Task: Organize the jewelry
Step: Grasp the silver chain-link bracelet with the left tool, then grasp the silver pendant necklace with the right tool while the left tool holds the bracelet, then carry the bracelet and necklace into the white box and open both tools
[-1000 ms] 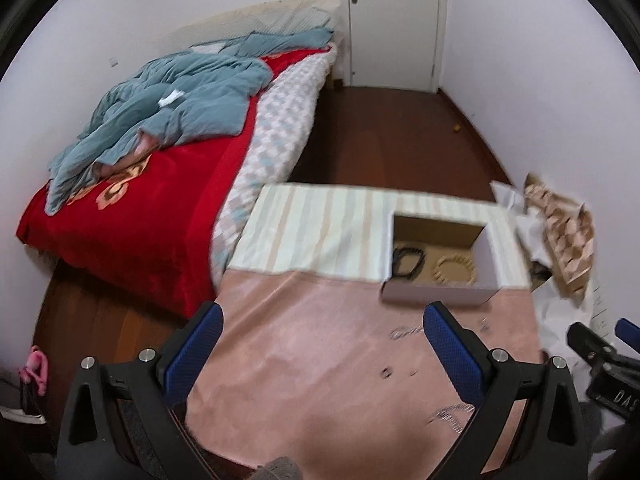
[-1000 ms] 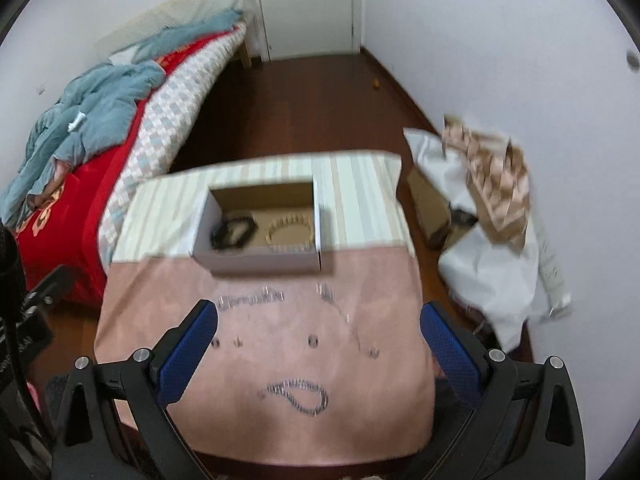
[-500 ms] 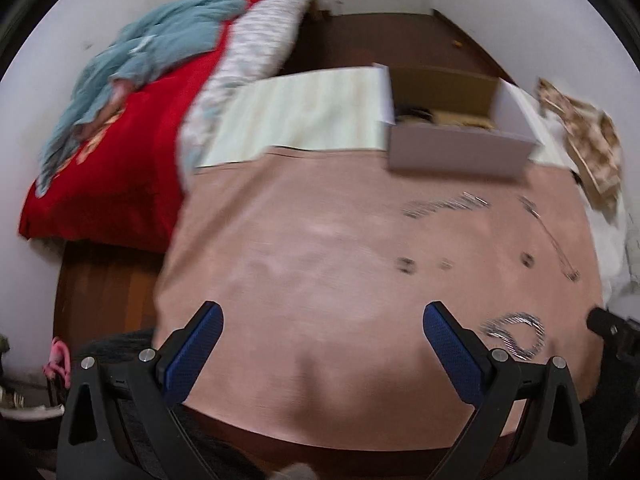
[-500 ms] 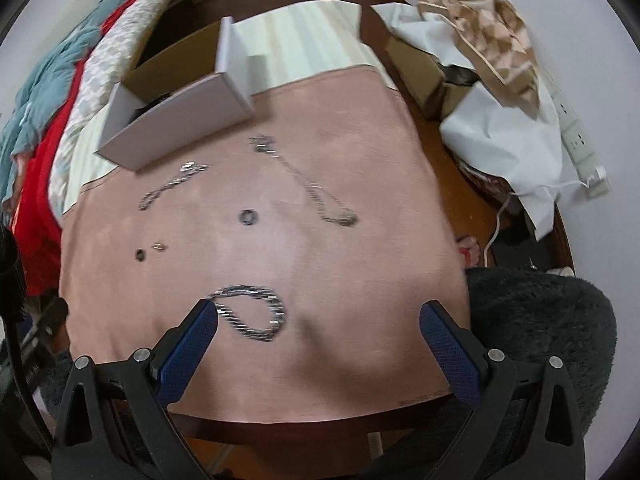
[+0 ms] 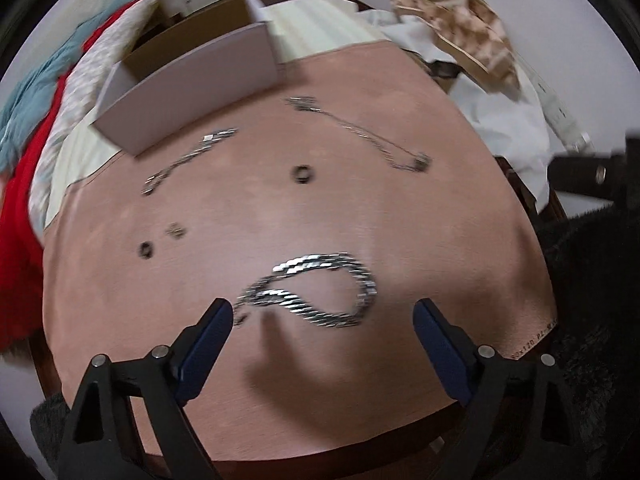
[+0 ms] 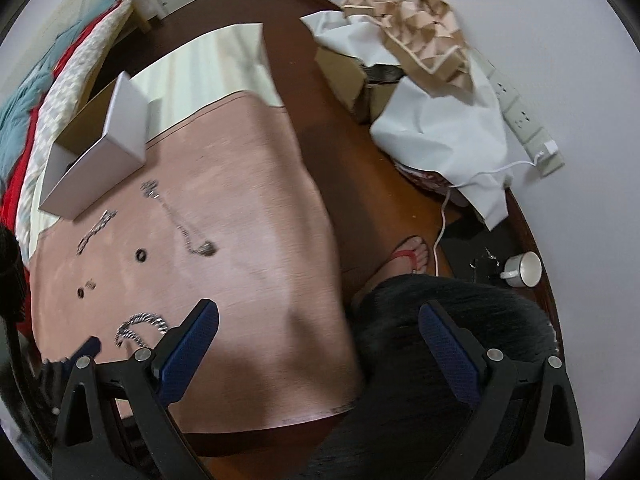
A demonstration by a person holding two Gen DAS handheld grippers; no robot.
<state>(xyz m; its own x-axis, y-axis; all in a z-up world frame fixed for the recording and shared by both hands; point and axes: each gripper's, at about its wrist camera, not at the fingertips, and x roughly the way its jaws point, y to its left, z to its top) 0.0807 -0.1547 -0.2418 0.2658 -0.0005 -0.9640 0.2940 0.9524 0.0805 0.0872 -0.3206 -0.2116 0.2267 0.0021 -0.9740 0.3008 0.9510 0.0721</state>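
Only beside the right claw [image 6: 318, 336], a cup [image 6: 522, 269]; both claws agape, left claw [image 5: 322, 326] above the chain [image 5: 316, 294].

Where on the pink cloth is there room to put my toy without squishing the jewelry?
The pink cloth is bare along its right side, between the thin necklace and the cloth's right edge, and along the near edge below the thick silver chain. It is crowded in front of the box, where a bracelet and small rings lie.
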